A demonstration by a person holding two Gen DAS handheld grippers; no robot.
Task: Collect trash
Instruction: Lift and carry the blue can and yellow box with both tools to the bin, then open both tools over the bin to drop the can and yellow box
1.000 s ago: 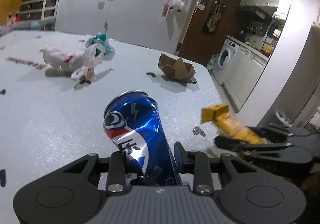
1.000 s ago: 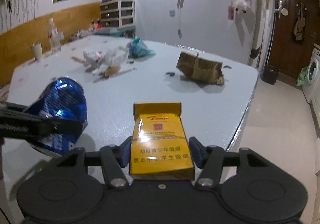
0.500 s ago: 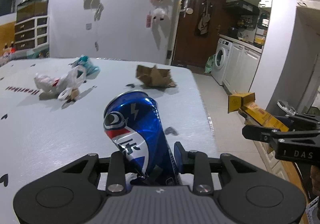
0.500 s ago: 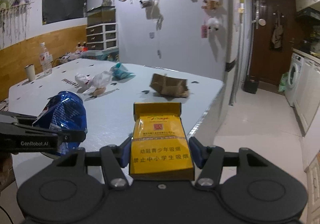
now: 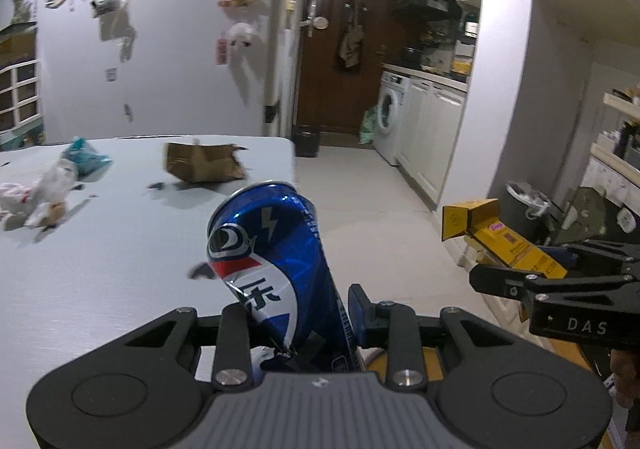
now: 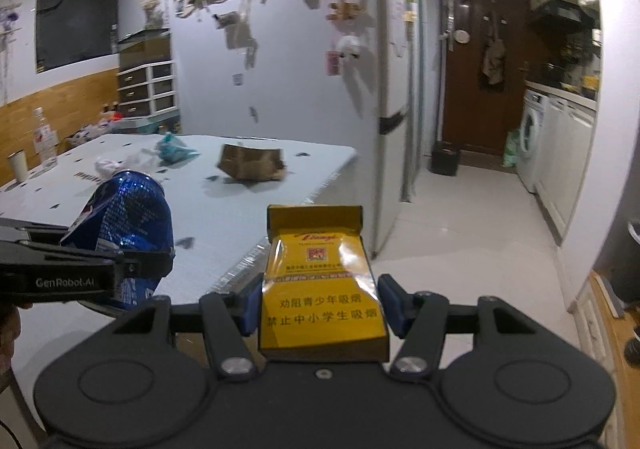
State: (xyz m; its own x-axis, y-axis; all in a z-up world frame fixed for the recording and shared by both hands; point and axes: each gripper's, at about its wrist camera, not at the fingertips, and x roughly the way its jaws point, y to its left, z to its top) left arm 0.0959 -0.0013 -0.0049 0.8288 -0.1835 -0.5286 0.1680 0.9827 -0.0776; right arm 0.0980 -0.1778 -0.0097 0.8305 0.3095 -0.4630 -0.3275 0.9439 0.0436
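My left gripper [image 5: 298, 313] is shut on a dented blue soda can [image 5: 272, 257], which stands up between its fingers. The same can [image 6: 128, 225] shows at the left of the right wrist view, held in the left gripper [image 6: 132, 265]. My right gripper [image 6: 320, 305] is shut on a yellow cigarette pack [image 6: 320, 289] with its lid flipped open. That pack [image 5: 500, 237] and the right gripper [image 5: 520, 277] appear at the right of the left wrist view, out past the table's edge and over the floor.
A white table [image 5: 100, 249] carries a torn cardboard box [image 5: 200, 167], a teal wrapper [image 5: 86, 159] and crumpled white plastic [image 5: 36, 193]. A bin with a white liner [image 5: 524, 205] stands by the wall. Tiled floor [image 6: 460, 225] runs toward a washing machine [image 6: 530, 133] and a brown door [image 6: 480, 69].
Both grippers have swung to the right with the can and the pack still in them. The table has slid left in both views, and the floor and kitchen have come into sight.
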